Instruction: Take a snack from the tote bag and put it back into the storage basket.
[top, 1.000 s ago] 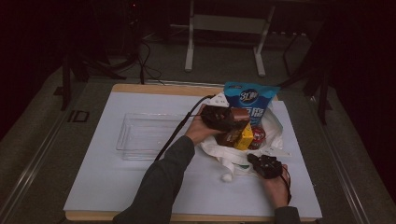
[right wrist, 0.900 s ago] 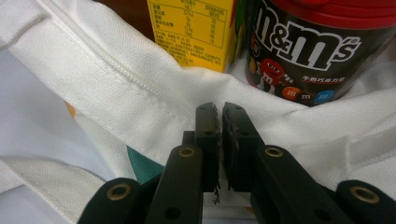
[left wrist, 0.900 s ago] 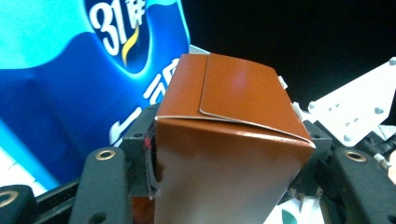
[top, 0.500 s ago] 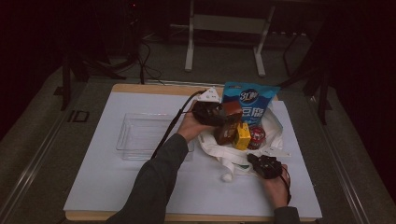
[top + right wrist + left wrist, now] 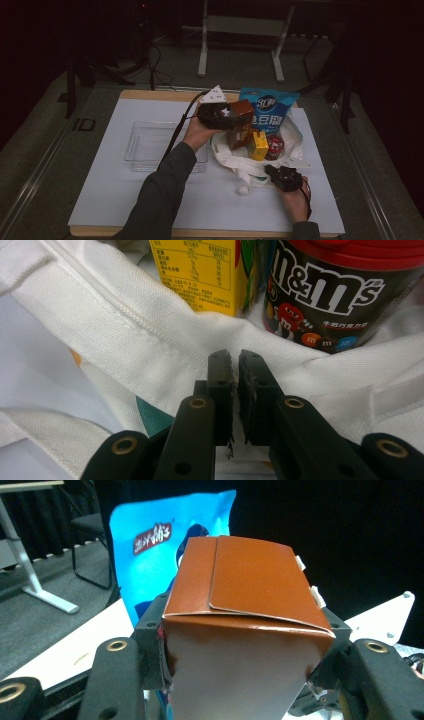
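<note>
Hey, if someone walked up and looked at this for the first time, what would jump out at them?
The brown carton, clamped in the left gripper and held up above the white cloth bag. Behind it stands a bright blue snack bag. Near the table's front, the right gripper pinches the bag's cloth beside a yellow box and an M&M's tub.

Smooth cardboard carton (image 5: 240,625), woven cloth bag (image 5: 150,345)
</note>
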